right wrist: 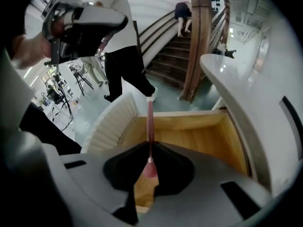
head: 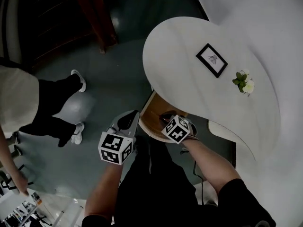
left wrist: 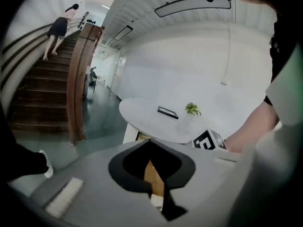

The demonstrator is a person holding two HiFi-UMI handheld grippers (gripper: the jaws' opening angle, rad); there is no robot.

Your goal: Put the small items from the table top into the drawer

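Observation:
A wooden drawer [head: 152, 118] stands pulled out from under the white curved table [head: 180, 41]. My right gripper [head: 166, 120] hangs over the drawer, shut on a slim pink pen [right wrist: 150, 126] that points out past the jaws above the drawer's wooden floor [right wrist: 189, 138]. My left gripper [head: 128, 122] is just left of the drawer front, shut with nothing in it; wood shows through its jaw gap [left wrist: 153, 173]. On the table top lie a small black picture frame [head: 211, 59] and a little plant with white flowers [head: 244, 82], both also in the left gripper view: frame [left wrist: 167, 112], plant [left wrist: 192, 109].
A person in black trousers and white shoes [head: 54, 105] stands on the grey floor to the left. A wooden staircase [right wrist: 189, 65] rises beyond the drawer, with a person [right wrist: 182, 11] on it. The drawer's ribbed white front [right wrist: 111, 124] curves round at the left.

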